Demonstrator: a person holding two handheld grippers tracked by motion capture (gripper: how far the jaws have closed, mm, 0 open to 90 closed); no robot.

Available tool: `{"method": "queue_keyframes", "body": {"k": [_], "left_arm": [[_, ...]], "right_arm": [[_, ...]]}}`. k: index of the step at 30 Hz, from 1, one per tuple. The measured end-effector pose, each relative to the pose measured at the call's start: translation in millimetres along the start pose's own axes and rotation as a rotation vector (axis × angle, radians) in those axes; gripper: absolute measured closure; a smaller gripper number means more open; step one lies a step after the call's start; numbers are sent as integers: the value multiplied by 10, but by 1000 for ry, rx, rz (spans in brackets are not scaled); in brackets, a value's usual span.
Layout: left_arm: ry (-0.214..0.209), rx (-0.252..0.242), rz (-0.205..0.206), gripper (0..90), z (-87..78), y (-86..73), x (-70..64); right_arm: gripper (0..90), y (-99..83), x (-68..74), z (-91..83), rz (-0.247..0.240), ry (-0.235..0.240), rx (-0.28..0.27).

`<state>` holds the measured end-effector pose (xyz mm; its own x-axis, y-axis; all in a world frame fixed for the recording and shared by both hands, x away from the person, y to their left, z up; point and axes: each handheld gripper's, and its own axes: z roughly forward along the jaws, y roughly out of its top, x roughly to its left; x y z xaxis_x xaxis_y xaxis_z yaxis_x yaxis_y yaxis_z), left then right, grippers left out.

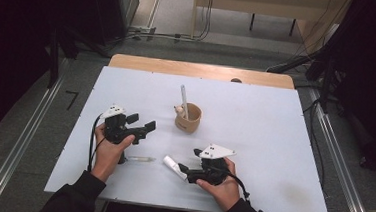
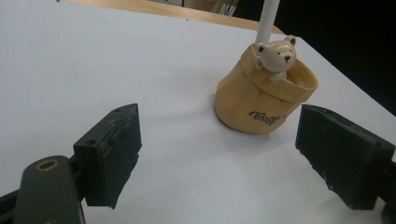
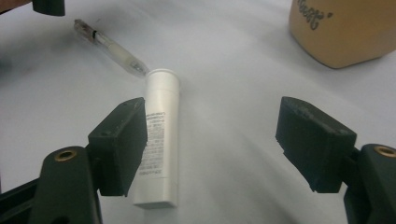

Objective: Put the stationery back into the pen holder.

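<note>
A tan pouch-shaped cup (image 1: 188, 118) (image 2: 261, 100) (image 3: 343, 30) with a small bear figure (image 2: 276, 56) on its rim stands mid-table, and a white stick (image 1: 184, 100) (image 2: 267, 18) stands in it. My left gripper (image 1: 143, 125) (image 2: 219, 158) is open, a short way left of the cup and pointing at it. A white tube (image 1: 173, 166) (image 3: 158, 135) lies flat in front of my right gripper (image 1: 184, 171) (image 3: 224, 154), which is open with its left jaw at the tube. A clear pen (image 1: 139, 159) (image 3: 112, 46) lies just beyond the tube's cap.
The white tabletop (image 1: 255, 120) has a wooden strip (image 1: 198, 69) along its far edge. Metal rails (image 1: 342, 167) run along both sides on the floor. Cables and a desk stand beyond the table.
</note>
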<state>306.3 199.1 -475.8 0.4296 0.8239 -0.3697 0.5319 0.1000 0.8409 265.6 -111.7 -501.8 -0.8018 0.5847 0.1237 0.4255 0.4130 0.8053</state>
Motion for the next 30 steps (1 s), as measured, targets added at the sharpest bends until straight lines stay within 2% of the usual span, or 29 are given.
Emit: {"method": "queue_keyframes", "body": {"k": [3,9,16,21,26,30], "left_arm": [[1,-3,-12,155,-4,-4,23],[5,-3,-13,155,2,-10,34],[10,6,-15,155,23,-27,43],[2,16,-23,155,37,-44,42],[4,14,-25,155,40,-47,49],[5,15,-26,155,40,-49,50]], "right_arm": [[238,-12,41,20,-11,2,3],[244,-33,122,60,-51,-3,19],[259,-47,166,81,-74,-10,29],[282,-62,198,97,-88,-20,34],[312,-70,248,110,-129,-35,43],[366,-73,262,111,-137,-39,45]]}}
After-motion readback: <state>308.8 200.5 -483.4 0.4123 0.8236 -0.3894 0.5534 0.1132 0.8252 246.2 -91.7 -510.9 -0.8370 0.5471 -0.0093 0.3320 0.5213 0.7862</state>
